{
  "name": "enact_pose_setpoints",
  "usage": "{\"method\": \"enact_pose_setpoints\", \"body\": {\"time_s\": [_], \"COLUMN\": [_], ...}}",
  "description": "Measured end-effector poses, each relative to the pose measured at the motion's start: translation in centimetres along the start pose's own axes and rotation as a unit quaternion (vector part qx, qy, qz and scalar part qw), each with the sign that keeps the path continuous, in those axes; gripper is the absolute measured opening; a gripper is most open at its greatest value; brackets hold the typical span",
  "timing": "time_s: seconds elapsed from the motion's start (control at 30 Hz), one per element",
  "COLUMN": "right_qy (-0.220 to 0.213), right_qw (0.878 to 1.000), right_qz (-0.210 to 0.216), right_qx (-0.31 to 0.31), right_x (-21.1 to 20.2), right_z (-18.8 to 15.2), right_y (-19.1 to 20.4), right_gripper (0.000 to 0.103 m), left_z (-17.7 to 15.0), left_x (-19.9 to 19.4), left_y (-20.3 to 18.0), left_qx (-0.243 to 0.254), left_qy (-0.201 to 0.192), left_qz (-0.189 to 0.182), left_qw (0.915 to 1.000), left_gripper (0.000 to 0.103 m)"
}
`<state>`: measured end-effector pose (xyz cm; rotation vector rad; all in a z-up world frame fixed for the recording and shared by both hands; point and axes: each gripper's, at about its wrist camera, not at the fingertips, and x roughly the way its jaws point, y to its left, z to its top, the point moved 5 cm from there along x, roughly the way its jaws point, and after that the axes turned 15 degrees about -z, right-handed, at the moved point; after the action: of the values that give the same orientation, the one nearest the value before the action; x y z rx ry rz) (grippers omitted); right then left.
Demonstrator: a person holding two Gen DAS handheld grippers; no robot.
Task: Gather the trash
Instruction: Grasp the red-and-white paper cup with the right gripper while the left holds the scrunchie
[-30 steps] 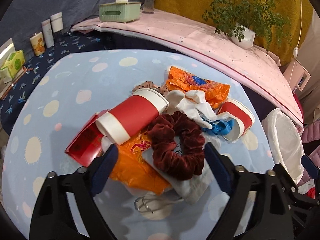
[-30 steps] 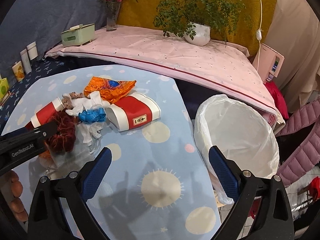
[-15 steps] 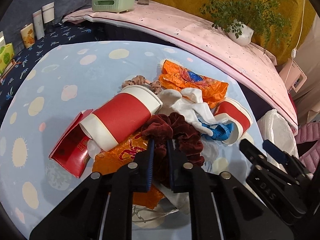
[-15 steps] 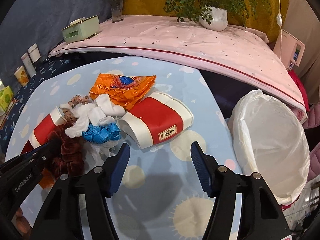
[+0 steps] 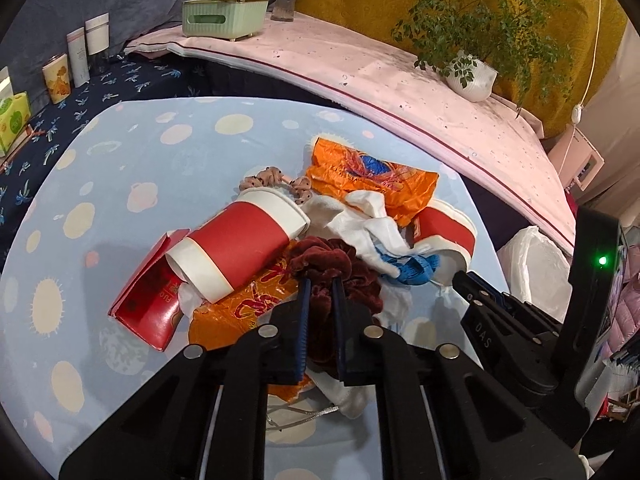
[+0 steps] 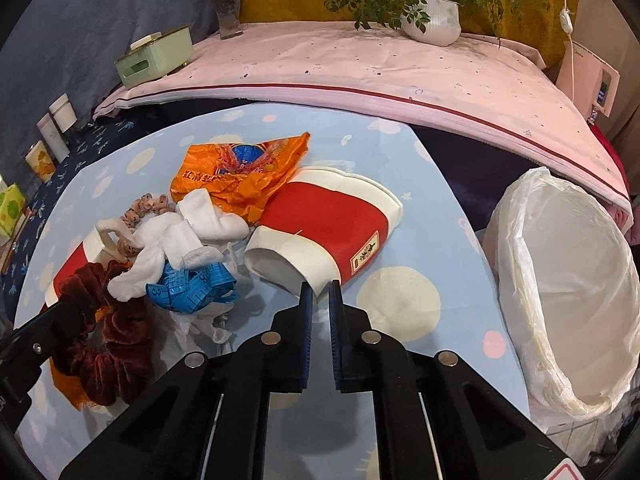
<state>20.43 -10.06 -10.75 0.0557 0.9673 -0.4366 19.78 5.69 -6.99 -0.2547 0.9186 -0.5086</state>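
A pile of trash lies on the blue spotted table (image 5: 120, 184). My left gripper (image 5: 320, 282) is shut on the dark red velvet scrunchie (image 5: 352, 276), which also shows in the right wrist view (image 6: 116, 320). My right gripper (image 6: 320, 290) is shut on the rim of a flattened red and white paper cup (image 6: 328, 224). A second red and white cup (image 5: 240, 244) lies on its side beside a red carton (image 5: 148, 292). Orange plastic bags (image 6: 240, 172), a white cloth (image 6: 168, 244) and a blue tape measure (image 6: 192, 284) lie between them.
A bin lined with a white bag (image 6: 568, 280) stands past the table's right edge. A pink-covered ledge (image 6: 360, 64) behind holds a green tissue box (image 6: 156, 58), a vase and a potted plant (image 6: 432, 20). Small bottles (image 5: 88, 52) stand at the far left.
Both grippers went from wide open to shut. The left closed on the scrunchie. The right moved in toward the flattened cup and closed on its rim.
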Motion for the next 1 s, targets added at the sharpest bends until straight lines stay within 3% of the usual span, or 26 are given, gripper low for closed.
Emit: {"method": "enact_pose_setpoints", "body": {"time_s": [0.53, 1.0], "right_qy": [-0.053, -0.063], "right_qw": [0.997, 0.989], "right_qz": [-0.004, -0.054], "right_qx": [0.053, 0.119], "right_x": [-5.4, -6.7], "right_z": [1.0, -0.6], "right_y": [-7.5, -17.7], "right_gripper": [0.003, 0.003], "left_z": [0.8, 0.0], "left_x": [-2.6, -0.1], "left_y": [-7.8, -18.2], "left_qx": [0.053, 0.119], "left_qy": [-0.028, -0.010], "left_qz": [-0.042, -0.106], "left_qw": [0.9974, 0.9871], "left_gripper": [0.009, 0.009]}}
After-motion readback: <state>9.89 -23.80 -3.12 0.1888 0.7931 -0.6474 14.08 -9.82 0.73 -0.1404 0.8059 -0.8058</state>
